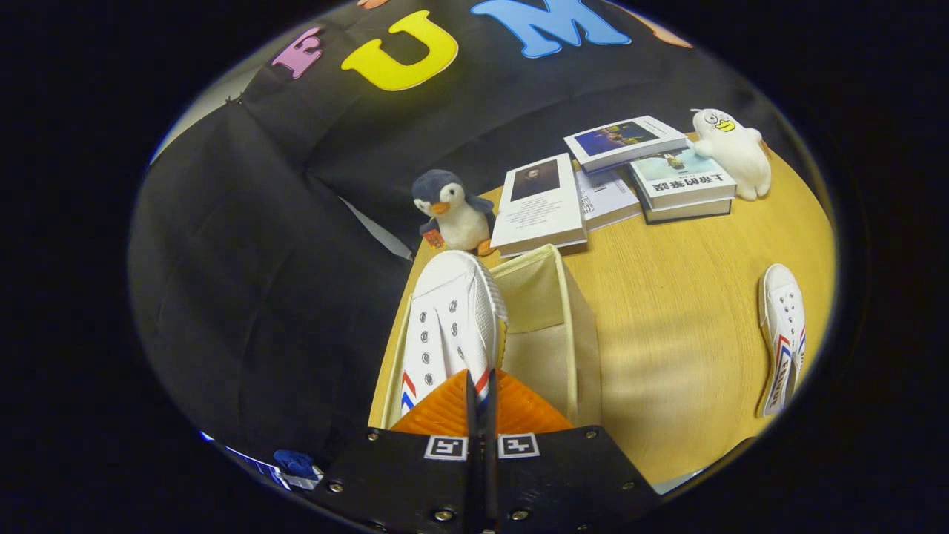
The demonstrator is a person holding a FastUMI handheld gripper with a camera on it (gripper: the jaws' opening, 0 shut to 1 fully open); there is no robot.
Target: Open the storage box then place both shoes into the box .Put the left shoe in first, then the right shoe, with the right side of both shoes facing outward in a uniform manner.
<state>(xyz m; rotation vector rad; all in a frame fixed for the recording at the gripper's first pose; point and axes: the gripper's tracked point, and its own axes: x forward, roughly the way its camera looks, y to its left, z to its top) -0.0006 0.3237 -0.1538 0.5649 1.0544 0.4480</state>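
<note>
Pinching the left shoe [452, 326] at its heel collar, the gripper [480, 397] is clamped on thin, light canvas above the storage box [571, 348]; expect toe-end sway.

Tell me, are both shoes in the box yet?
Not yet. The box is open. The tool is shut on one shoe, holding it over the box's left side. The other shoe lies on the table, waiting its turn.
</note>
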